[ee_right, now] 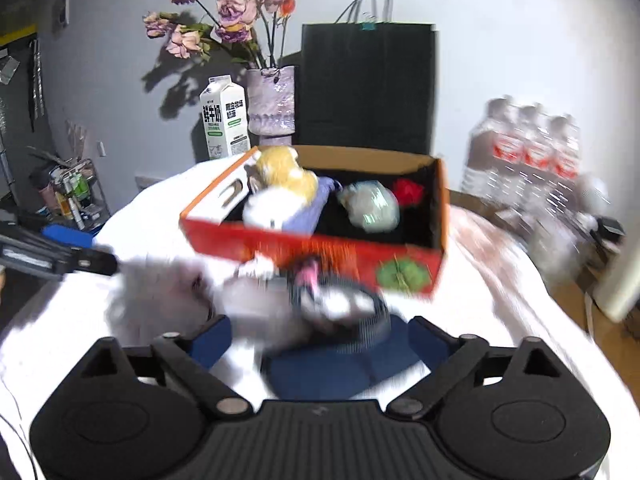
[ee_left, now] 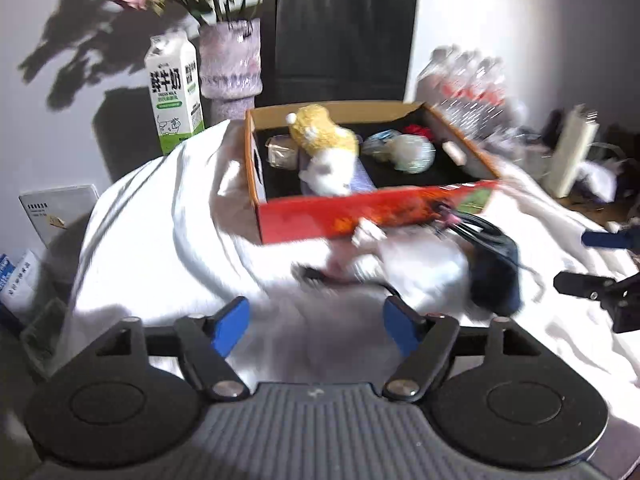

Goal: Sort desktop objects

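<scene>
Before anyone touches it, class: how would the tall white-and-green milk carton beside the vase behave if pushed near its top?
The tall white-and-green milk carton stands upright and narrow, so it would probably tip rather than slide. Its flat sides mean it likely won't roll. Whether it is full or empty cannot be told.

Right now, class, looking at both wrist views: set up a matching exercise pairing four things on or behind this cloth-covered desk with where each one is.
Things:
1. yellow plush toy
2. milk carton
3. black paper bag
4. dark blue cap

Places:
A. behind the box
B. on the white cloth in front of the box
C. inside the red box
D. left of the purple vase

Pairs: 1-C, 2-D, 3-A, 4-B
</scene>
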Demonstrator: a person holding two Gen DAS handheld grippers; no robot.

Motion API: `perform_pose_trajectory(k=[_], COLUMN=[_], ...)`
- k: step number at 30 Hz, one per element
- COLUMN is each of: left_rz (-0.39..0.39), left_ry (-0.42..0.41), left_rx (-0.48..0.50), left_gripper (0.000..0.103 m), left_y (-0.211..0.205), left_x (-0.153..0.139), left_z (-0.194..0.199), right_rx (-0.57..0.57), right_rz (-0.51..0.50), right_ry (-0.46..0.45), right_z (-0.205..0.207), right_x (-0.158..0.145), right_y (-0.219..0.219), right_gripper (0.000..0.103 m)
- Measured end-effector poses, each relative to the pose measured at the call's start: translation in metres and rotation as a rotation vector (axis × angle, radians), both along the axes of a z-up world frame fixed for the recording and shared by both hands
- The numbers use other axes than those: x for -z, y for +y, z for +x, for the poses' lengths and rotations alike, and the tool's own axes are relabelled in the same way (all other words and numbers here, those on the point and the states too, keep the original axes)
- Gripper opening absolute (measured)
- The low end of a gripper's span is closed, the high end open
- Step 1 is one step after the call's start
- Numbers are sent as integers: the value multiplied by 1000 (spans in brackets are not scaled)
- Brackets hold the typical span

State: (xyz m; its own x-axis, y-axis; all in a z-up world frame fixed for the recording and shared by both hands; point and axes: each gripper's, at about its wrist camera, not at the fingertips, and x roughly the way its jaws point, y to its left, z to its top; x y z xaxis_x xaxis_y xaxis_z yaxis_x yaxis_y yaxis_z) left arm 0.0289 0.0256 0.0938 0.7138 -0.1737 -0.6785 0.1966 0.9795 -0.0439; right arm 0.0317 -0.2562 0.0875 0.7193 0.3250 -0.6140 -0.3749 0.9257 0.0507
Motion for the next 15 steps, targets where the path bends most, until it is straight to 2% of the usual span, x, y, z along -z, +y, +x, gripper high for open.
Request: perform_pose_trajectory(k=[2, 6, 10, 12, 15], left_rz=[-28, -102, -56, -54, -99], left_ry=[-40, -44, -90, -54, -9], left_rx=[-23, -89, -145, -140, -127], left_gripper=[82, 82, 82, 82, 81], left_y=[1, -4, -17, -18, -17], left_x=[14, 43, 68, 80, 90], left_z=[-35, -80, -111, -115, -116], right_rx=[27, 89, 108, 114, 122], right_rz=[13, 26, 61, 68, 36], right_ry=[-23, -38, -84, -91, -53], right_z=[-38, -91, -131, -141, -143], right_x=[13, 45, 71, 81, 94], right_y=[-7, -6, 5, 8, 11], right_gripper=[102, 102, 102, 102, 102])
